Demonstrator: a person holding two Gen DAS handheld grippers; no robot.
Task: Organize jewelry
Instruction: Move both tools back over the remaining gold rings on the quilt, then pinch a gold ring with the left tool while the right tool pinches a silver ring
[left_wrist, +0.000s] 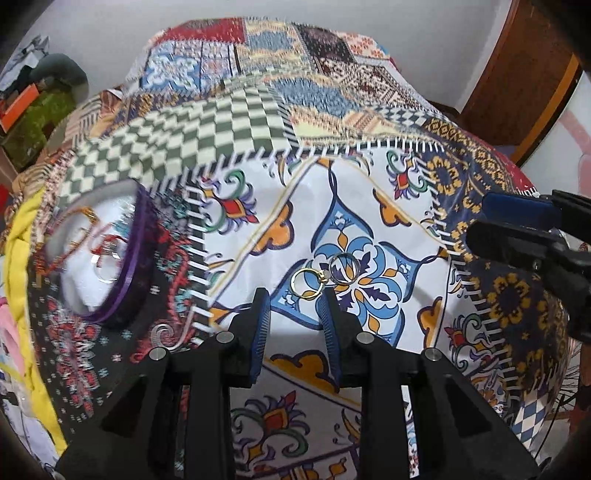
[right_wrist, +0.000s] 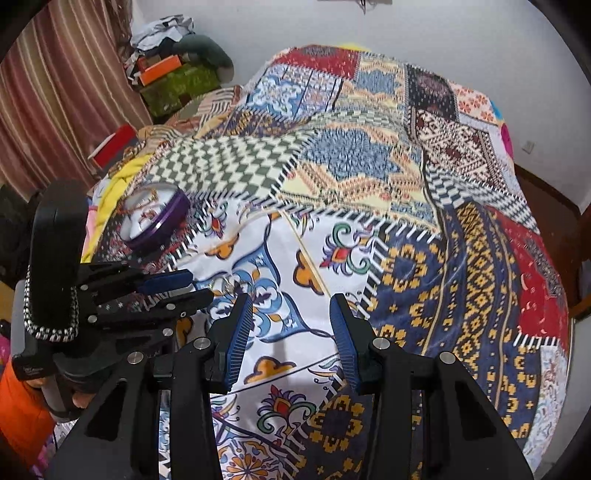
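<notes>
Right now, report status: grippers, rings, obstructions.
Left gripper open, fingers just short of gold ring and silver ring on bedspread. Right gripper open, empty. Purple-rimmed dish left, apart. Nothing blocking.

Left wrist view low and close over the patchwork bedspread (left_wrist: 369, 206), right wrist view higher, both facing the wall, sharing the round tin (right_wrist: 155, 218).

Gold ring (left_wrist: 306, 283), purple-rimmed tin (left_wrist: 127, 258), patchwork cloth (left_wrist: 258, 122)
</notes>
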